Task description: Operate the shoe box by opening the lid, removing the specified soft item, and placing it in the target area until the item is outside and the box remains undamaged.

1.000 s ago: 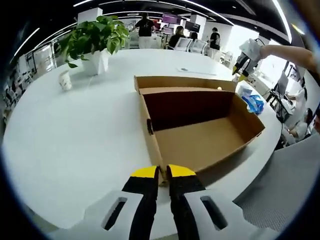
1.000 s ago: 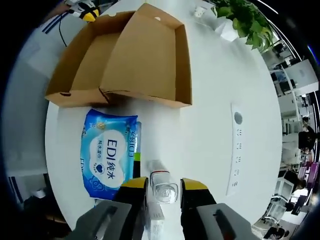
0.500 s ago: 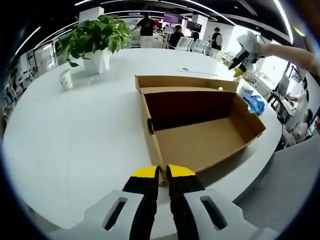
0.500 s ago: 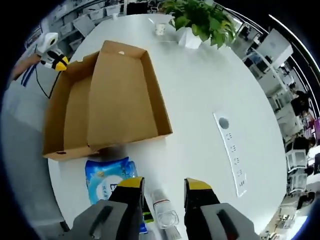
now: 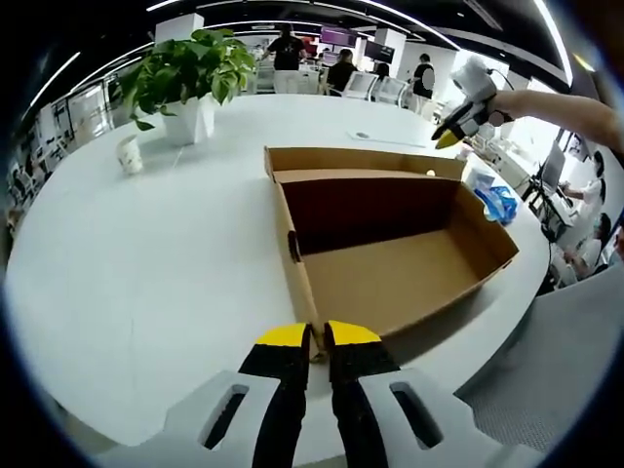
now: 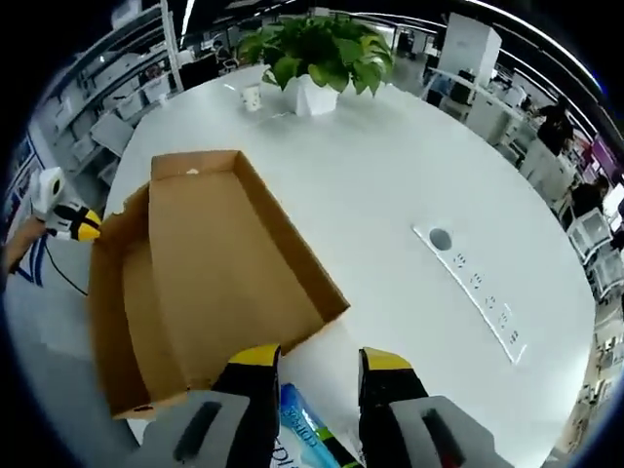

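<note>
Cardboard box [image 5: 390,244] open, left claw [image 5: 318,343] pinching rim

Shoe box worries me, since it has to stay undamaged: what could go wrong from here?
1. The left gripper has its jaws shut on the near wall of the shoe box; a pull or twist could crease or tear that thin cardboard.
2. The box sits near the edge of the table, so a tug could drag it off.
3. The wipes pack lies close to that edge too, under the open right gripper, and could be nudged off.
</note>
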Demonstrator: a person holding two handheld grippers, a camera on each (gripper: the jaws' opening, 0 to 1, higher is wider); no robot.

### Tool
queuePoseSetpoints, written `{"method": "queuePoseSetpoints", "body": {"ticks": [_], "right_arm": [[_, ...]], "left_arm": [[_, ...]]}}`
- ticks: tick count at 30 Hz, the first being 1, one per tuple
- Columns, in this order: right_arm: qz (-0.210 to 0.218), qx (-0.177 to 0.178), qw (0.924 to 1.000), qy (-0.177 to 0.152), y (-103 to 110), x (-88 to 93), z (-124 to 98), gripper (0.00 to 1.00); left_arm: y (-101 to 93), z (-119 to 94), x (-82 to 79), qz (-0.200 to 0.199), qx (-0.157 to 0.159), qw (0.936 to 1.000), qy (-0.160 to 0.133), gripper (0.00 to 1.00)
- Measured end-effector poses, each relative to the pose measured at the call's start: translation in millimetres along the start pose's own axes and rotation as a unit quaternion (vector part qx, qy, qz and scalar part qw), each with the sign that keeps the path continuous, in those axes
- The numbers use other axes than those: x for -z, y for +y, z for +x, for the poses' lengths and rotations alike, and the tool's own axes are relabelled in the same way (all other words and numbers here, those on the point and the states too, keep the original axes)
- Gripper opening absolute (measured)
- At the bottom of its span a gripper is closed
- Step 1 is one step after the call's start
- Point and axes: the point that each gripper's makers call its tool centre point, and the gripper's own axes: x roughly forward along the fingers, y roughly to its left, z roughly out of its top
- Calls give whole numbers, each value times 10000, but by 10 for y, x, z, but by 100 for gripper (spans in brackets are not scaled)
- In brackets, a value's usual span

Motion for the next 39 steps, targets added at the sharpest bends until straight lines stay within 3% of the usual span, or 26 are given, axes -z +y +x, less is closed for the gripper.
{"method": "queuePoseSetpoints", "body": {"ticks": [7,10,14,21,26,39], "right_arm": [[1108,198,9936,-126,14,1,179,22],[1376,311,9899,-168,1,13,242,21],[1969,338,9796,-233,-1,5,324,17],[2323,367,9719,-80,83,77,441,13],[2422,435,9693,4,121,125,453,4],[2392,600,9687,-275,92,14,250,1]], "left_arm": [[5,3,0,-7,6,10000,2,4],[20,9,0,-9,7,10000,-3,4],[35,16,0,-8,12,10000,-12,4],[56,23,0,-40,31,10000,-37,4],[68,27,3,-78,30,9999,-74,4],[63,32,3,-92,8,9999,-92,4]]}}
